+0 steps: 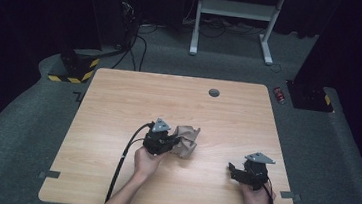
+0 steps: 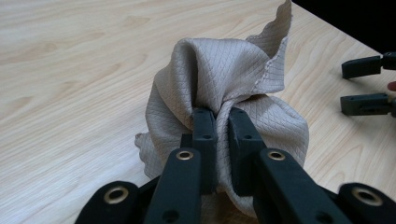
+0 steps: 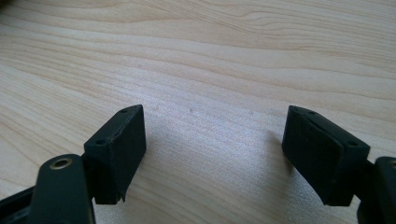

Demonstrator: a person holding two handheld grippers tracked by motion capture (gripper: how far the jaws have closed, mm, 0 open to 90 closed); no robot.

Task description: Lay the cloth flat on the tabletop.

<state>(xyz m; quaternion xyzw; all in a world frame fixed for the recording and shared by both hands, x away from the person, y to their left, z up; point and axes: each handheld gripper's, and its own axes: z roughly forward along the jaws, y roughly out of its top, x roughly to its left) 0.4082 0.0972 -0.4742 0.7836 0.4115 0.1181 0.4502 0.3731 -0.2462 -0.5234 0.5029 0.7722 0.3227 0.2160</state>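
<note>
Two grippers over a wooden table (image 1: 118, 106). High view: left gripper (image 1: 177, 143) near table centre, jaws pinched on a crumpled beige cloth (image 1: 189, 140) resting on the wood just right of it; right gripper (image 1: 233, 169) well apart, near the front-right edge, w/ nothing between its jaws. Left gripper view: jaws narrow, clamped on a bunched fold of the cloth (image 2: 224, 93), which rises in a lump w/ a wavy hem up top; the other gripper's jaws at far right. Right gripper view: right gripper (image 3: 212, 149) jaws wide, bare wood between.
</note>
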